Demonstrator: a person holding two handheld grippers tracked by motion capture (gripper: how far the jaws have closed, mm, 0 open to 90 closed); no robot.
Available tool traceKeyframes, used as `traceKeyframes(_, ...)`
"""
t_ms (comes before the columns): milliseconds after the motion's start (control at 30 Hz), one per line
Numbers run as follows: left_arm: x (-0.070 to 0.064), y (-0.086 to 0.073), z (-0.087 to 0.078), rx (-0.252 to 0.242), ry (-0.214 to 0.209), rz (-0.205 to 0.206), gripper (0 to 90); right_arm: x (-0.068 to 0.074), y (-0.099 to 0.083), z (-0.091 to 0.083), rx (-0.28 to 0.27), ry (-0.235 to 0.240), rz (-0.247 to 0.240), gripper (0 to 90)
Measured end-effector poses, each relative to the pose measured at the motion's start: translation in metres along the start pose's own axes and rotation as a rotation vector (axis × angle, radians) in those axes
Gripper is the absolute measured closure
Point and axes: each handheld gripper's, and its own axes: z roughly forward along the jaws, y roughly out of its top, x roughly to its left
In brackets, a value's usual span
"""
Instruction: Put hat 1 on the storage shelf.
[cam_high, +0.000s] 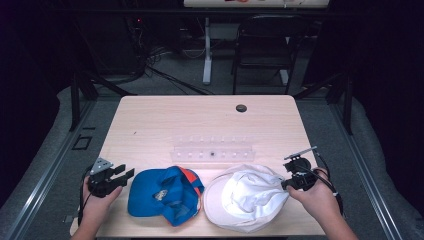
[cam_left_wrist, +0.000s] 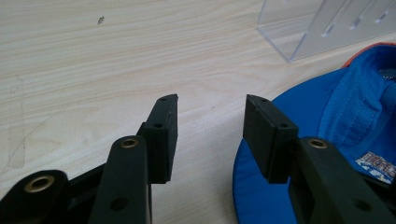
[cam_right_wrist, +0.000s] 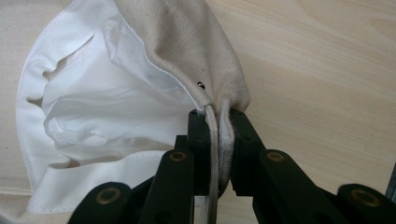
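Note:
A blue cap (cam_high: 164, 195) with an orange edge lies upside down near the table's front, left of centre. My left gripper (cam_high: 126, 174) stands open just left of it; in the left gripper view the blue brim (cam_left_wrist: 261, 196) lies under the right jaw, nothing between the fingers (cam_left_wrist: 164, 130). A white and cream cap (cam_high: 245, 196) lies upside down beside the blue one. My right gripper (cam_high: 285, 184) is shut on its right edge; the right gripper view shows the folded cream fabric (cam_right_wrist: 187, 42) pinched between the jaws at the gripper (cam_right_wrist: 219, 119).
A clear plastic rack (cam_high: 212, 149) stands on the pale wooden table (cam_high: 200, 120) behind the caps; its corner (cam_left_wrist: 322, 28) shows ahead of the left gripper. A dark round cable hole (cam_high: 241, 108) sits near the far edge. A folding chair (cam_high: 265, 45) stands beyond the table.

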Motion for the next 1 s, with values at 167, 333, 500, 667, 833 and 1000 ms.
traceKeyframes(167,0.0,0.0,0.0,0.0,0.0,-0.001,55.6,0.0,0.005,-0.005,0.03,0.022,0.008,81.4)
traceKeyframes(333,0.0,0.0,0.0,-0.002,-0.002,0.0,55.6,-0.001,0.01,-0.01,0.046,0.07,0.027,81.5)
traceKeyframes(500,-0.001,0.0,0.001,-0.001,-0.004,0.002,55.6,-0.002,0.013,-0.015,0.059,0.078,0.055,81.5)
traceKeyframes(667,-0.001,0.0,0.0,0.01,-0.011,0.004,55.6,-0.003,0.016,-0.021,0.075,0.061,0.081,81.5)
traceKeyframes(833,-0.001,0.0,0.001,0.009,-0.012,0.002,55.6,-0.005,0.02,-0.029,0.082,0.046,0.082,81.5)
traceKeyframes(1000,-0.001,0.0,0.001,0.007,-0.011,0.002,55.5,-0.008,0.023,-0.036,0.096,0.05,0.093,81.4)
